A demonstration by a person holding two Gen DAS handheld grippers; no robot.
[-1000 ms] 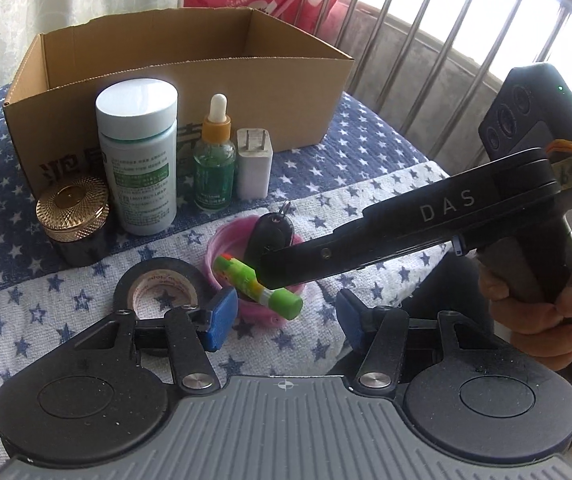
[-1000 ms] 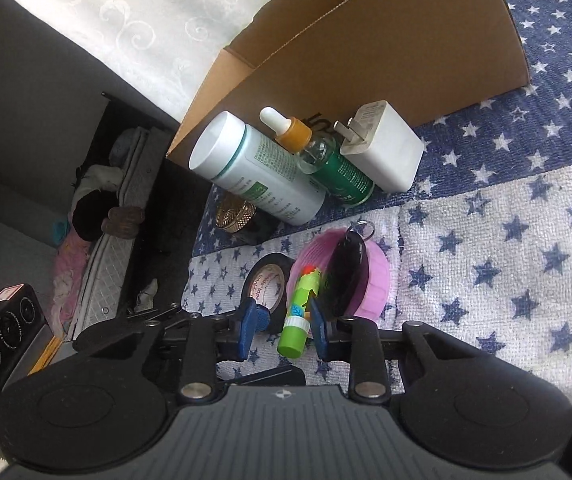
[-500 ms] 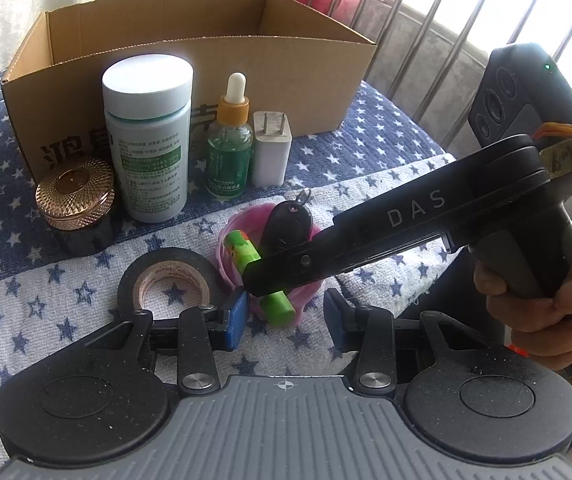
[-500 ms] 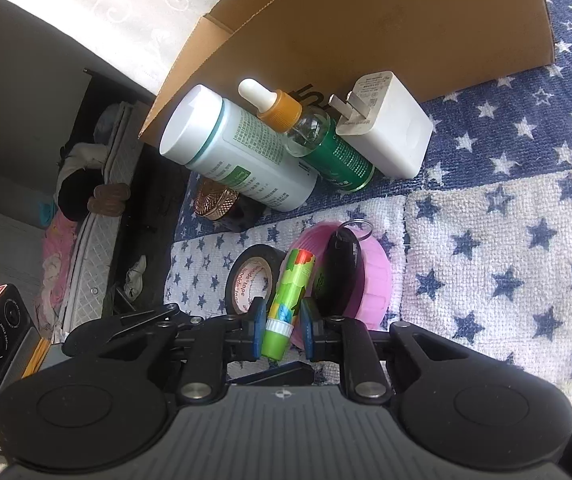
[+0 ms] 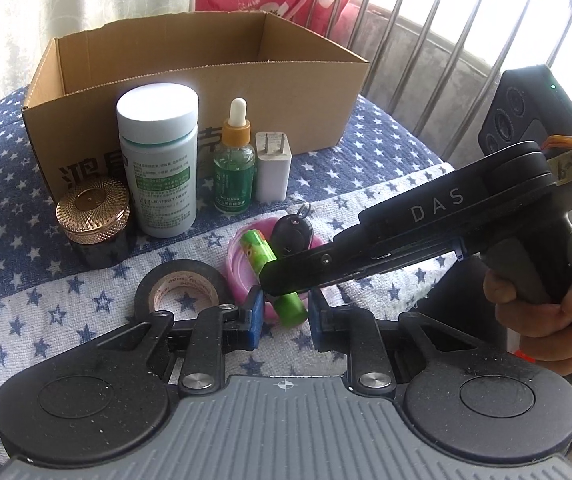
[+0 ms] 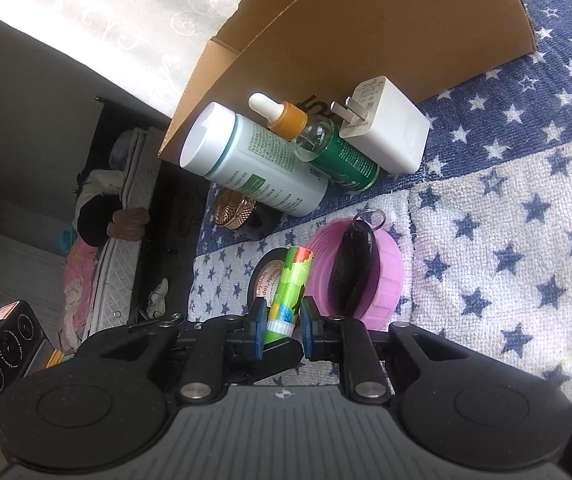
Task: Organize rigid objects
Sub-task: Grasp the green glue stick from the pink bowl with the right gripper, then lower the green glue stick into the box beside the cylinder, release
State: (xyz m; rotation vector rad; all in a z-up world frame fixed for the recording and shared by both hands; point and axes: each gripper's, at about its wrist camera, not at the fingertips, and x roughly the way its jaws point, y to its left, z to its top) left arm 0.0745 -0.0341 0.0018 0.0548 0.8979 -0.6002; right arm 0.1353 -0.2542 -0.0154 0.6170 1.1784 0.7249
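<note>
A green tube (image 5: 260, 250) lies across the rim of a pink lid (image 5: 238, 268), beside a black key fob (image 5: 291, 234) resting in the lid. My left gripper (image 5: 284, 312) has its jaws closing, and its blue pads press on the tube's near green end. My right gripper (image 5: 274, 276) comes in from the right, held by a person's hand (image 5: 542, 312). In the right wrist view my right gripper (image 6: 282, 320) is shut on the green tube (image 6: 294, 276) just above its white band.
An open cardboard box (image 5: 206, 80) stands at the back of the star-patterned cloth. In front of it are a white bottle (image 5: 158, 160), a green dropper bottle (image 5: 234, 172), a white charger plug (image 5: 273, 172) and a gold-lidded jar (image 5: 94, 216). A black tape roll (image 5: 182, 284) lies left of the lid.
My left gripper has come in closer and its jaws have narrowed onto the tube's near end. My right gripper's jaws have shut on the tube. The other objects have not moved.
</note>
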